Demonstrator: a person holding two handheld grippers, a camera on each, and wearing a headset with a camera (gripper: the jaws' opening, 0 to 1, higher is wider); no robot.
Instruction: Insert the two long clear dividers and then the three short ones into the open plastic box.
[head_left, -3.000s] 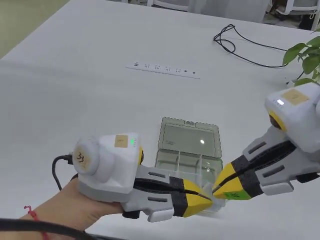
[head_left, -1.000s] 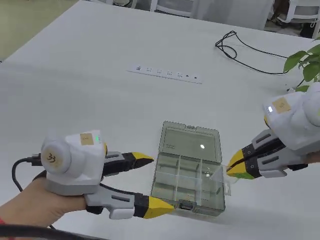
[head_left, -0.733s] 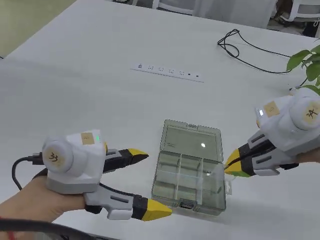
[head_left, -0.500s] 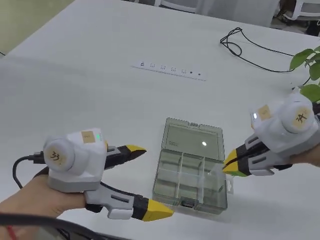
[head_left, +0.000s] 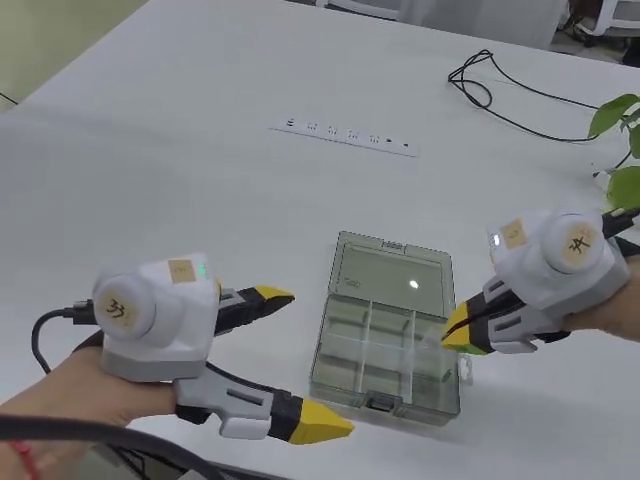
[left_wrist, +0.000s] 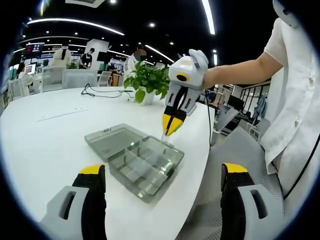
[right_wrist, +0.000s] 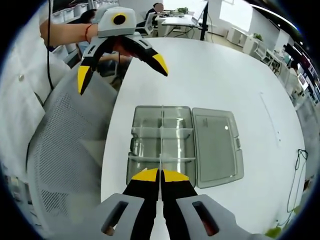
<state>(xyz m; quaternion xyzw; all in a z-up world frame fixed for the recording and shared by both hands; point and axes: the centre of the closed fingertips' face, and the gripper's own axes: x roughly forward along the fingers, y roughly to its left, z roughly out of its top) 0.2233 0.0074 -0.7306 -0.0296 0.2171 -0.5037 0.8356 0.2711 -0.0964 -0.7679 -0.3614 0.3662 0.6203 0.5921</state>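
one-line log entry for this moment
left gripper open, beside box | right gripper shut on clear divider, over box right side | lid open

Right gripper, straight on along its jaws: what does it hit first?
Likely the open plastic box: the right gripper, shut on a clear divider, aims into its tray, so the divider's edge should touch first.

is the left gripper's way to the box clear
Probably yes: the left gripper is open and empty, bare table separates it from the box; the right gripper holds a divider at its far side.
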